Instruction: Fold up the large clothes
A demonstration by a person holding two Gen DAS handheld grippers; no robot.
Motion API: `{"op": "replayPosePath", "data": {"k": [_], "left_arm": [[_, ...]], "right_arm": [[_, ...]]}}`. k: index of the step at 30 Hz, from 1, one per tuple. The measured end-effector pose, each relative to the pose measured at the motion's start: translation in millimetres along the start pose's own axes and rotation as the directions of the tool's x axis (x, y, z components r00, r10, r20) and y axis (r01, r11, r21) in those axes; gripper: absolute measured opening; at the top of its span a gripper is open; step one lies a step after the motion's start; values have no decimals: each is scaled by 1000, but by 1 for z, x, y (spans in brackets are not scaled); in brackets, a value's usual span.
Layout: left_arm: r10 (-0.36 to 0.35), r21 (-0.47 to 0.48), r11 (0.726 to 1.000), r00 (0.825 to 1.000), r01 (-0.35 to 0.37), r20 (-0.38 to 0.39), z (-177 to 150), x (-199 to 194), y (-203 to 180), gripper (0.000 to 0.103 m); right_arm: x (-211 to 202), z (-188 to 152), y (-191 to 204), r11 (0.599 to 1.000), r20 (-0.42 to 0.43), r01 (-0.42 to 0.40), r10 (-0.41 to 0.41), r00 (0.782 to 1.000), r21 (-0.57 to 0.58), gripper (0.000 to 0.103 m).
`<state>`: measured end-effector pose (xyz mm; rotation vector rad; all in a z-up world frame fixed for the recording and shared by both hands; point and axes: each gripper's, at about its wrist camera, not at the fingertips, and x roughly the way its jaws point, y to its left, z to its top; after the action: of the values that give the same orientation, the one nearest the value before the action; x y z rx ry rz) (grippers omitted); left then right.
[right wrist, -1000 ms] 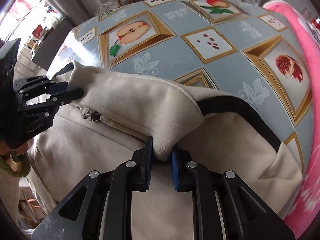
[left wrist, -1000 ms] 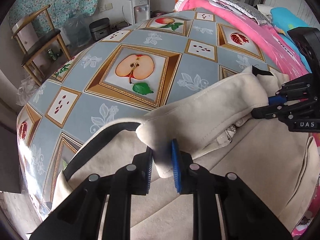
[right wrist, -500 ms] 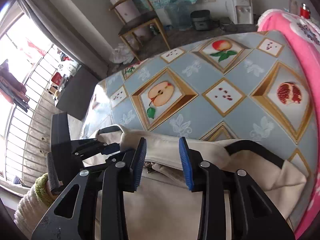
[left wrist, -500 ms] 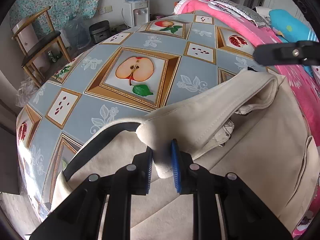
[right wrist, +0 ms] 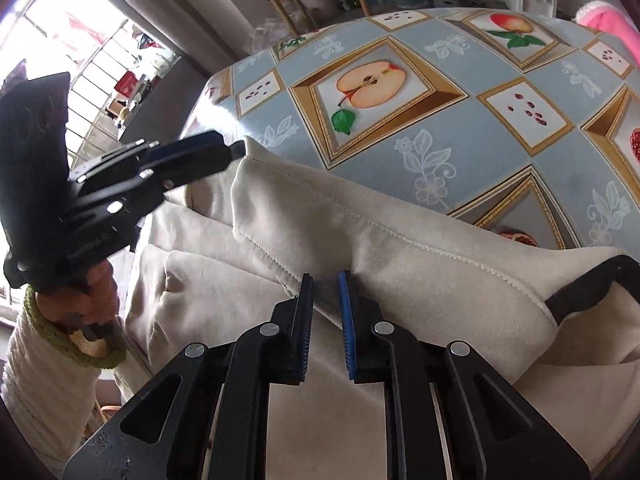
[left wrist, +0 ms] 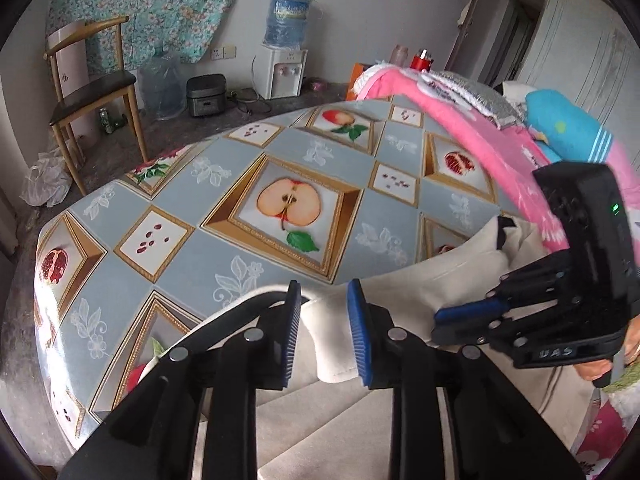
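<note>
Tablecloth (left wrist: 208, 248) with fruit pictures covers the table; behind it stand a wooden chair (left wrist: 92, 92) and a water dispenser (left wrist: 282, 68). The cream garment (right wrist: 400, 248) lies on the near edge. Your left gripper (left wrist: 324, 336) has just been opening, a fold loose between its jaws. Your right gripper (right wrist: 325, 320) has just been closing, its pads not pressing the cloth. The garment's lower part is cut off.

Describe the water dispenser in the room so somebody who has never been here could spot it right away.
Look past the far edge of the fruit-print tablecloth to the back wall under the hanging floral cloth. On the floor there stands the water dispenser, right of the dark rice cooker and the wooden chair. It alone is a white box with a blue bottle upside down on top.
</note>
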<state>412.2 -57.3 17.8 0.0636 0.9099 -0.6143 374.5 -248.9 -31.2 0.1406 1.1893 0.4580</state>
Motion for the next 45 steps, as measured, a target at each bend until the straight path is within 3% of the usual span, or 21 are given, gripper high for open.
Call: {"op": "replayPosePath", "data": {"k": [2, 5, 9, 14, 20, 29, 32, 35, 36, 37, 40, 43, 44, 45], "left_arm": [[-75, 3, 997, 997, 75, -9, -1, -5, -7, 24], [-133, 63, 988, 984, 141, -118, -11, 8, -28, 24], [-121, 57, 989, 966, 137, -228, -28, 36, -36, 24], [-95, 69, 991, 972, 112, -215, -31, 45, -39, 23], [-15, 120, 992, 979, 40, -204, -21, 58, -40, 23], [16, 121, 993, 985, 5, -170, -16, 64, -35, 23], [25, 135, 991, 984, -1, -174, -17, 63, -37, 23], [23, 142, 990, 984, 2, -177, -18, 62, -36, 23], [20, 140, 990, 984, 5, -176, -18, 62, -35, 23], [16, 137, 991, 984, 8, -175, -18, 62, -35, 23], [11, 130, 992, 985, 12, -171, -19, 62, -34, 23], [12, 124, 992, 986, 9, -168, -20, 62, -35, 23], [15, 123, 992, 986, 6, -167, -20, 62, -35, 23], [17, 123, 992, 986, 3, -166, -20, 62, -36, 23]], "right_arm": [[1, -2, 3, 1000, -13, 7, -8, 1000, -24, 14], [2, -6, 6, 999, -21, 19, -21, 1000, -50, 14], [3, -7, 8, 998, -32, 29, -31, 999, -60, 14], [2, -9, 7, 995, -43, 49, -53, 998, -86, 12], [15, 10, 7, 987, -23, 113, -117, 993, -117, 4], [25, 20, -2, 981, 32, 104, -100, 994, -166, 0], [12, 18, -8, 993, 34, 63, -60, 998, -104, 0], [-27, 14, -19, 999, 109, 44, -42, 993, -14, 29], [-43, 12, -27, 999, 143, 41, -45, 989, 27, 46], [-56, 9, -38, 996, 165, 43, -56, 985, 80, 52], [-68, -1, -76, 966, 115, 4, -35, 993, 258, 52], [-52, -10, -97, 948, 17, -18, 13, 1000, 318, 51], [-46, -13, -98, 949, 2, -15, 15, 1000, 314, 49], [-43, -15, -97, 952, 2, -23, 23, 1000, 306, 34]]}}
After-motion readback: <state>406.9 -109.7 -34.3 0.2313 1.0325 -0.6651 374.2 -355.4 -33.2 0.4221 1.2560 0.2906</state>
